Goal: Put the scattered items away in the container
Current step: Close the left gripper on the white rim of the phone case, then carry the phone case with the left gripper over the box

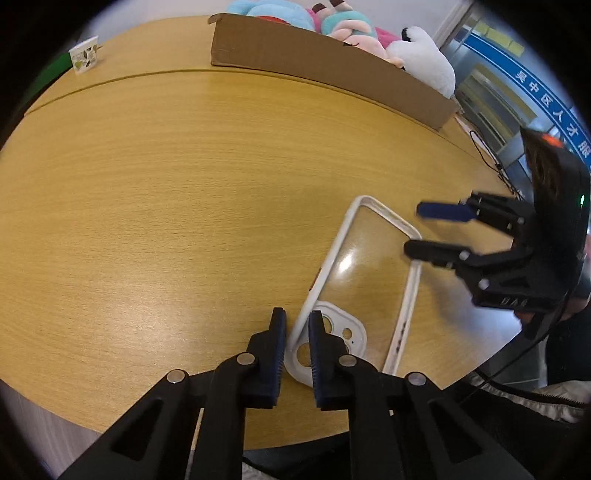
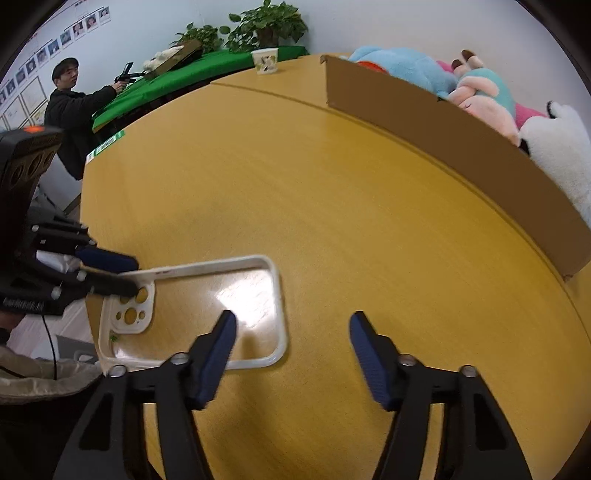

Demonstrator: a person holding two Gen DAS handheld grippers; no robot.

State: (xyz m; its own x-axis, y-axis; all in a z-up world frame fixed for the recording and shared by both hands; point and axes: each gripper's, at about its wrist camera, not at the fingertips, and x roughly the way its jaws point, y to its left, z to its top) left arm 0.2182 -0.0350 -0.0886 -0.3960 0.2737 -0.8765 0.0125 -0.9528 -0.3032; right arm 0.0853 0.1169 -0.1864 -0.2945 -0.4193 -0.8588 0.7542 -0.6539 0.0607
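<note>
A clear phone case (image 1: pixel 369 280) with a white rim lies flat on the wooden table (image 1: pixel 166 221), close to the near edge, with its camera cutout towards the left gripper (image 1: pixel 297 321). The left gripper has its blue pads closed on the white rim at the camera-cutout corner, one pad outside the rim and one inside the case. The right gripper (image 2: pixel 291 325) hangs over the opposite end with its fingers spread, one fingertip (image 2: pixel 225 325) above the clear back and the other over bare table, while the cardboard box (image 1: pixel 325 66) full of plush toys (image 1: pixel 354 29) stands well apart at the far side.
</note>
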